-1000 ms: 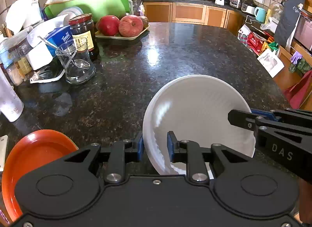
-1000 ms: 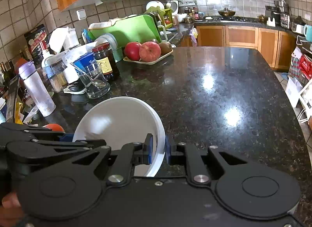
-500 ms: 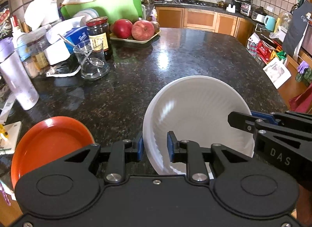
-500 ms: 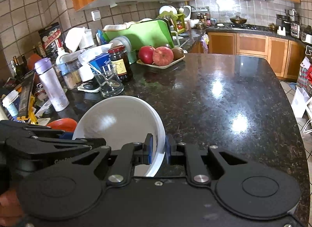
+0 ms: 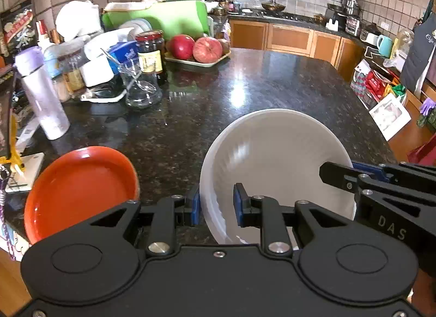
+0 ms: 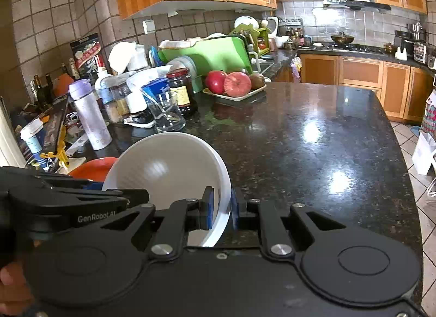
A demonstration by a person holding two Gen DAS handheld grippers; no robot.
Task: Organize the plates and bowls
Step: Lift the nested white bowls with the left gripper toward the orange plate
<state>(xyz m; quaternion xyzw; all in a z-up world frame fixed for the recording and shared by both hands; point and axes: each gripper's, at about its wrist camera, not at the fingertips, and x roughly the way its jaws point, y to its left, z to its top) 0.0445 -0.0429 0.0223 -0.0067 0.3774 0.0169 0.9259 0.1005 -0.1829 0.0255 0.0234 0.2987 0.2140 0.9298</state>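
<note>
Both grippers have carried the white bowl point(image 5: 275, 159) toward the cluttered side of the counter since a second ago, so the orange plate point(image 5: 79, 189) shows far more of itself and the lilac bottle point(image 5: 41, 93) has come into sight.

Seen from the left wrist, the left gripper point(image 5: 216, 205) is clamped on the bowl's near-left rim, one blue pad outside the wall and one inside. The bowl is tilted, its hollow facing the camera, held above the dark granite countertop point(image 5: 245, 93). The right gripper point(image 5: 340, 174) reaches in from the right edge and pinches the bowl's far-right rim. The orange plate lies flat on the counter to the left of the bowl, apart from it. Farther back stand a glass measuring jug point(image 5: 140, 85), a dark jar with a red lid point(image 5: 150, 52) and a tray of red apples point(image 5: 196, 50).

Seen from the right wrist, the right gripper point(image 6: 220, 209) is clenched on the bowl's point(image 6: 166, 169) rim, its blue pads pressing either side of the thin white wall. The left gripper point(image 6: 109, 189) comes in from the left and grips the opposite rim. The orange plate point(image 6: 92, 168) peeks out behind the bowl's left side. The lilac bottle point(image 6: 88, 115) stands upright near the counter's cluttered edge, with the green cutting board point(image 6: 215, 54) propped behind the jar.
</note>
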